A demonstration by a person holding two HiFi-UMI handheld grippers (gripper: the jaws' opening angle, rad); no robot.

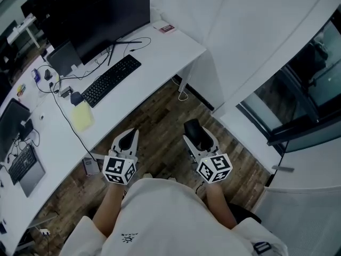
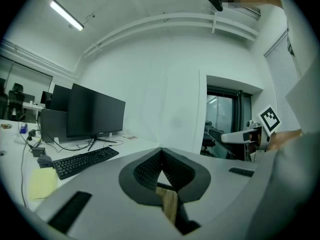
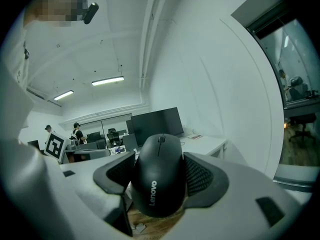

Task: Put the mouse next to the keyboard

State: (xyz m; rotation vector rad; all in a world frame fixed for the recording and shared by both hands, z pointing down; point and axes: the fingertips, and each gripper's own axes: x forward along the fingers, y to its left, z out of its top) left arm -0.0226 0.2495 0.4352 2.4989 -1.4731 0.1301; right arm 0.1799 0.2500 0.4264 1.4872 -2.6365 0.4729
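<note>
A black mouse (image 3: pixel 159 180) sits upright between the pads of my right gripper (image 3: pixel 161 170), which is shut on it from both sides. In the head view that gripper (image 1: pixel 196 137) hangs over the wooden floor with the mouse (image 1: pixel 192 130) at its tip, to the right of the white desk (image 1: pixel 170 49). The black keyboard (image 1: pixel 111 80) lies on the desk in front of a dark monitor (image 1: pixel 104 15). My left gripper (image 1: pixel 127 139) is shut and holds nothing, near the desk's front edge. In its own view the left gripper (image 2: pixel 161 153) faces the keyboard (image 2: pixel 85 161) from the side.
A yellow pad (image 1: pixel 82 116) and cables lie left of the keyboard. A small red item (image 1: pixel 166 28) rests at the desk's far end. A second keyboard (image 1: pixel 21 163) lies further left. A grey box (image 1: pixel 91 166) sits on the floor under the desk edge.
</note>
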